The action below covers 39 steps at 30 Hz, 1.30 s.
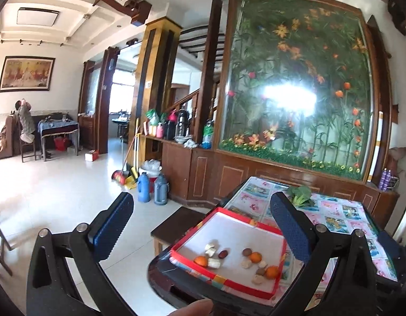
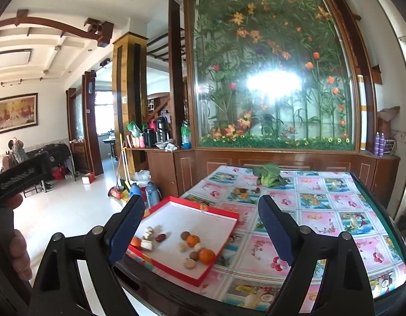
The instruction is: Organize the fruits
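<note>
The right gripper (image 2: pixel 201 226) stands wide open with nothing between its blue pads, its two black fingers filling the lower part of the right wrist view; the left finger (image 2: pixel 126 226) overlaps the near left corner of the red-rimmed tray (image 2: pixel 224 239) and covers half of one orange (image 2: pixel 135 242). The left gripper (image 1: pixel 200 234) is likewise spread wide and empty, held in the air above the table edge, with a thumb tip (image 1: pixel 192 306) cut off at the bottom of the left wrist view. The fruits lie loose on the tray's white floor in two small clusters: oranges (image 2: pixel 193 240), pale banana chunks (image 2: pixel 147 237), a dark red date (image 2: pixel 161 237) and brownish round fruits (image 2: pixel 185 235) too small to name. The tray sits at the near left corner of the table (image 2: pixel 334 210), on a pink patterned cloth. A leafy green vegetable (image 2: pixel 268 175) lies at the table's far edge, centre of the frame. In the left wrist view, the right finger (image 1: pixel 290 229) hides the tray's right rim. At the far left of the right wrist view, a hand (image 2: pixel 10 237) holding the other gripper is blurred and cropped. Behind the table, glare washes out the middle of the glass flower panel (image 2: pixel 271 65).
</note>
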### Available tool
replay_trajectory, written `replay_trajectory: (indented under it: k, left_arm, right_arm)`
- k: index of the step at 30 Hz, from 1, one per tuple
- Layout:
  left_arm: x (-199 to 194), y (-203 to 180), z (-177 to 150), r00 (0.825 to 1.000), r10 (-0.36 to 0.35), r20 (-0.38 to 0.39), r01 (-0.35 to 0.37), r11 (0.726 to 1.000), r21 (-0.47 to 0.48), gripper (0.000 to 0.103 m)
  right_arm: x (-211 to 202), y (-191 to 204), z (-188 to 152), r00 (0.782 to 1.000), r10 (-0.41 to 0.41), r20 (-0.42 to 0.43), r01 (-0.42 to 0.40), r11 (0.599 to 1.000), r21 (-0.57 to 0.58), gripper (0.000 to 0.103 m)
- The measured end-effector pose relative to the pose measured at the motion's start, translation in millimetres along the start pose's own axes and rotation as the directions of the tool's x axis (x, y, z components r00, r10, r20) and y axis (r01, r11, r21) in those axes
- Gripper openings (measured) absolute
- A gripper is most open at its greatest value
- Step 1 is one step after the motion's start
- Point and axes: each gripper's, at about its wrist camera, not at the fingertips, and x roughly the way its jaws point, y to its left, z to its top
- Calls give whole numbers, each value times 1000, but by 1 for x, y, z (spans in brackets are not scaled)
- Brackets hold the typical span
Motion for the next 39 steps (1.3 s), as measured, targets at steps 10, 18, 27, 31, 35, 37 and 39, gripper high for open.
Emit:
replay_trajectory:
  k: [10, 18, 27, 31, 35, 37, 39]
  left_arm:
    - [-6, -2, 1, 1000, 7, -2, -7, 995, 98, 103]
    - [-8, -5, 1, 1000, -7, -14, 8, 993, 115, 103]
    - [-11, -6, -2, 1000, -6, -17, 8, 993, 120, 103]
    - [-11, -6, -2, 1000, -6, -18, 9, 993, 122, 103]
    - [-12, -5, -5, 1000, -7, -19, 10, 992, 125, 103]
    - [-11, -5, -4, 1000, -10, -22, 13, 992, 125, 103]
    - [-11, -5, -5, 1000, -10, -23, 12, 992, 126, 103]
  right_arm:
    - [-10, 24, -3, 999, 13, 42, -10, 998, -65, 99]
    - [-7, 26, -5, 993, -90, 75, 98, 990, -106, 102]
    - [-10, 23, -6, 995, -77, 65, 83, 993, -82, 102]
    - [-10, 25, -7, 996, -66, 57, 70, 994, -78, 102]
    - [-7, 28, -10, 998, -52, 41, 55, 996, -77, 102]
    - [-6, 30, -11, 998, -47, 33, 49, 996, -76, 102]
    - [-6, 32, -12, 999, -43, 30, 45, 996, -75, 102]
